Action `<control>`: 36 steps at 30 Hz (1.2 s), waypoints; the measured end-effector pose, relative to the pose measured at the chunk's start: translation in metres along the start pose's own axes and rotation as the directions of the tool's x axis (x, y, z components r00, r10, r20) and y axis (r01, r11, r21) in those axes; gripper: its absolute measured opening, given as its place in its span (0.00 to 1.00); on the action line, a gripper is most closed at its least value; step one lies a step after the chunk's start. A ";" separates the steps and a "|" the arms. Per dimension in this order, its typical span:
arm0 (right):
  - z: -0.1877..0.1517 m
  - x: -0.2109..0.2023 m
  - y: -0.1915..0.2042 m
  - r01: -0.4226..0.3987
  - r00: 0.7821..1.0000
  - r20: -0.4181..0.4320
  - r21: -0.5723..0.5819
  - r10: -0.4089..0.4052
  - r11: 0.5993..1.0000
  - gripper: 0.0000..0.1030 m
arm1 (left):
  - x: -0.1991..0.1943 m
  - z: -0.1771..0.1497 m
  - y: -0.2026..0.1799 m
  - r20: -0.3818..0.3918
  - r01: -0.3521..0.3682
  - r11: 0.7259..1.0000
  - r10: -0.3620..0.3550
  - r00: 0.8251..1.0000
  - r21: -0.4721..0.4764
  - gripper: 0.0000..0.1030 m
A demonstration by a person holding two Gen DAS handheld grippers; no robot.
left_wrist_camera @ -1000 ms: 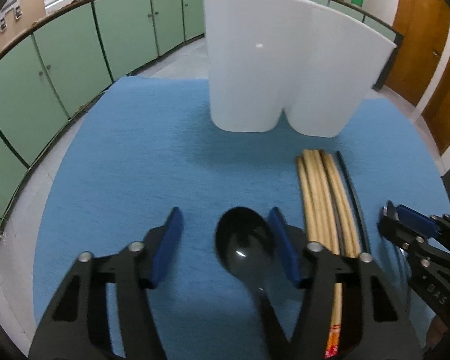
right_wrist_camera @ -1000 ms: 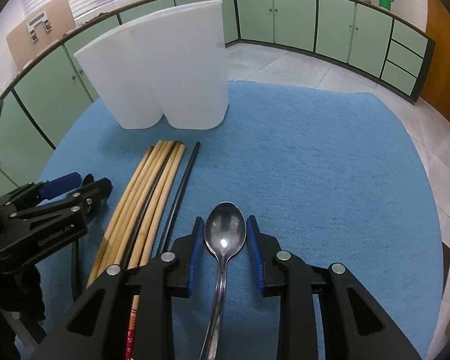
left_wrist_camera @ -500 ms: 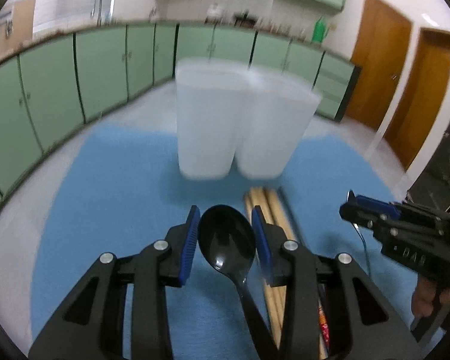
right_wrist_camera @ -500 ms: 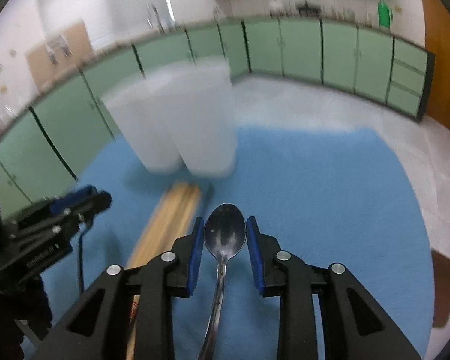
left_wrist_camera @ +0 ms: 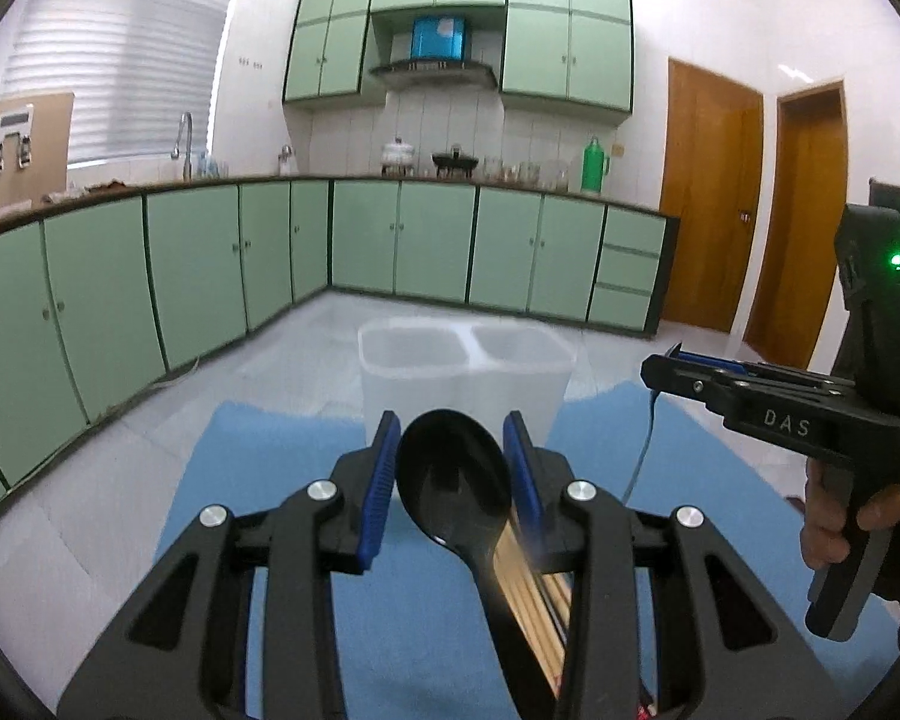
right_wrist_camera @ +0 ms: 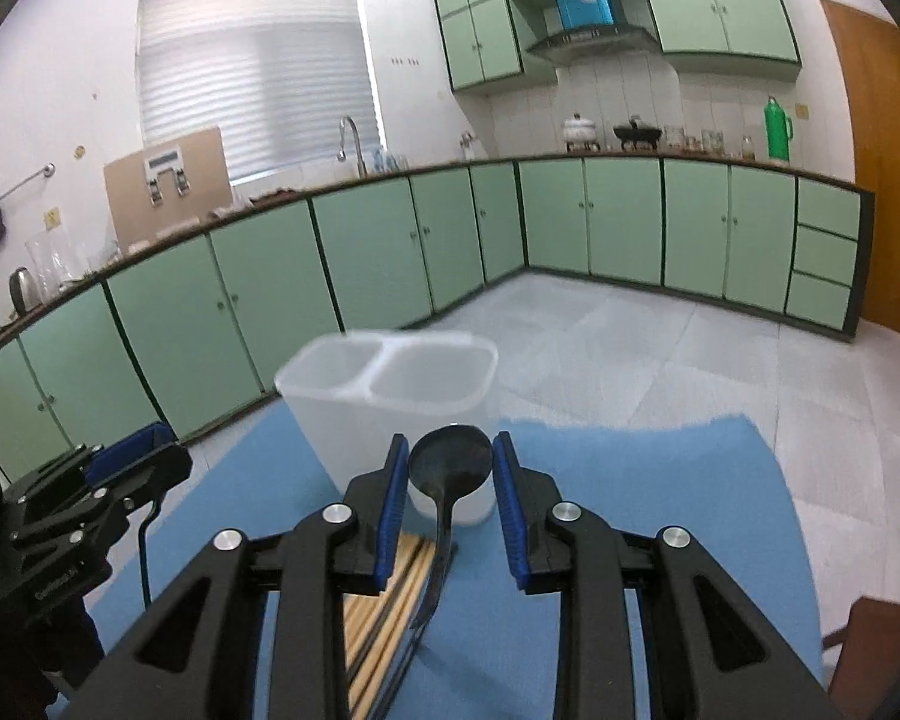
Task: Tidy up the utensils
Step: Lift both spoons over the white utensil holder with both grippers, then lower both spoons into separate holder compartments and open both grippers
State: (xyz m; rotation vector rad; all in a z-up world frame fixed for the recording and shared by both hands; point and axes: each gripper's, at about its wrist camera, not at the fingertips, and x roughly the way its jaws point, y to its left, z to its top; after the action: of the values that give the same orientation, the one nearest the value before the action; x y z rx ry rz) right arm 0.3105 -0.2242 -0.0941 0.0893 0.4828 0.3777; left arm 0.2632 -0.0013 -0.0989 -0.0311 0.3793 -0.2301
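Note:
My left gripper [left_wrist_camera: 452, 468] is shut on a black plastic spoon [left_wrist_camera: 453, 486] and holds it lifted above the blue mat [left_wrist_camera: 258, 480]. My right gripper [right_wrist_camera: 450, 477] is shut on a metal spoon [right_wrist_camera: 450, 462], also lifted. A white two-compartment utensil holder [left_wrist_camera: 465, 375] stands ahead of both, its open top visible; it also shows in the right wrist view [right_wrist_camera: 384, 396]. Wooden chopsticks [left_wrist_camera: 525, 582] lie on the mat below the grippers and show in the right wrist view [right_wrist_camera: 390, 588]. The right gripper appears at the right of the left wrist view [left_wrist_camera: 750, 390].
The blue mat [right_wrist_camera: 630, 480] covers the table. A dark chopstick [right_wrist_camera: 402, 660] lies beside the wooden ones. Green kitchen cabinets [left_wrist_camera: 390, 240] and wooden doors [left_wrist_camera: 708, 198] stand in the background. The left gripper's body [right_wrist_camera: 78, 498] is at the left.
Both grippers have risen from the mat with their spoons and now look level over the holder's open top. The left gripper closed on the black spoon.

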 end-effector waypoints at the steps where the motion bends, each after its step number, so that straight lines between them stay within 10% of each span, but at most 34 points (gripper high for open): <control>1: 0.005 -0.001 0.000 -0.005 1.000 0.010 -0.003 0.005 1.000 0.27 | -0.005 0.006 -0.002 0.025 -0.004 1.000 0.004 1.000 0.001 0.33; 17: 0.108 0.007 -0.006 -0.094 0.986 0.139 -0.023 0.096 0.995 0.27 | 0.028 0.136 -0.009 0.287 0.002 1.000 -0.006 0.958 0.014 0.33; 36: 0.077 0.093 -0.024 0.002 1.000 -0.019 0.000 -0.002 1.000 0.27 | 0.153 0.101 0.017 0.128 -0.079 0.997 0.076 0.989 0.016 0.34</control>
State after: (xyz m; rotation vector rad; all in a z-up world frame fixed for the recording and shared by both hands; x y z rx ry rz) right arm 0.4309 -0.2114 -0.0714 0.0850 0.5015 0.3767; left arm 0.4422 -0.0210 -0.0619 -0.0101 0.2506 -0.1543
